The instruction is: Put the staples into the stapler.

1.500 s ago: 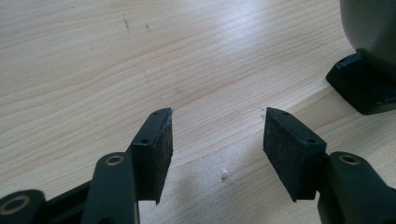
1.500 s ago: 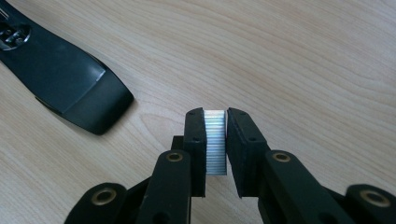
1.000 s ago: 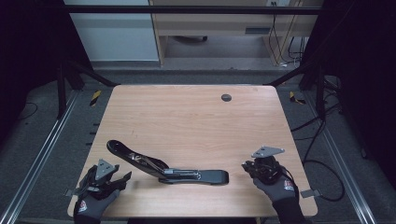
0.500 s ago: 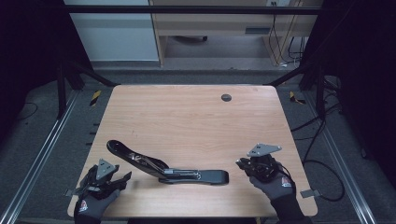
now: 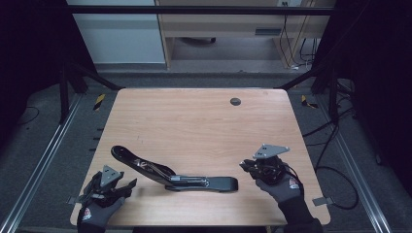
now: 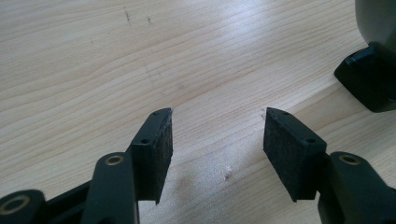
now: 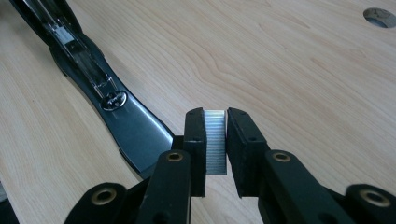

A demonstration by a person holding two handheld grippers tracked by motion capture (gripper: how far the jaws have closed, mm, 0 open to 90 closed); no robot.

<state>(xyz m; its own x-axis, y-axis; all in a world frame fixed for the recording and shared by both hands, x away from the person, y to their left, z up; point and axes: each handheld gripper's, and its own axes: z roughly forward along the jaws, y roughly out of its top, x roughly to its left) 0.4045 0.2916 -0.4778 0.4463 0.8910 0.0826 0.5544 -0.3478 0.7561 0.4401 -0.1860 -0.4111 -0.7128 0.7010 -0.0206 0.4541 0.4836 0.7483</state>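
Observation:
A black stapler (image 5: 175, 177) lies swung open and flat on the wooden table (image 5: 204, 126), its base pointing right and its arm reaching up to the left. My right gripper (image 5: 246, 166) hovers just right of the base end, shut on a short silver strip of staples (image 7: 215, 140) held upright between its pads. The stapler's open channel (image 7: 100, 84) runs off to the upper left of the right gripper (image 7: 215, 128). My left gripper (image 5: 127, 187) rests at the table's near left, open, nothing between its pads (image 6: 156, 149). One black end of the stapler (image 6: 369, 79) lies at its right.
A round cable hole (image 5: 235, 101) sits in the table's far middle. Bare wood spreads over the far half. Metal frame rails and cables run along the floor on both sides. A desk stands beyond the table.
My right gripper has risen a little and drifted left toward the stapler's base, still holding the staple strip. The left gripper and the stapler have stayed put.

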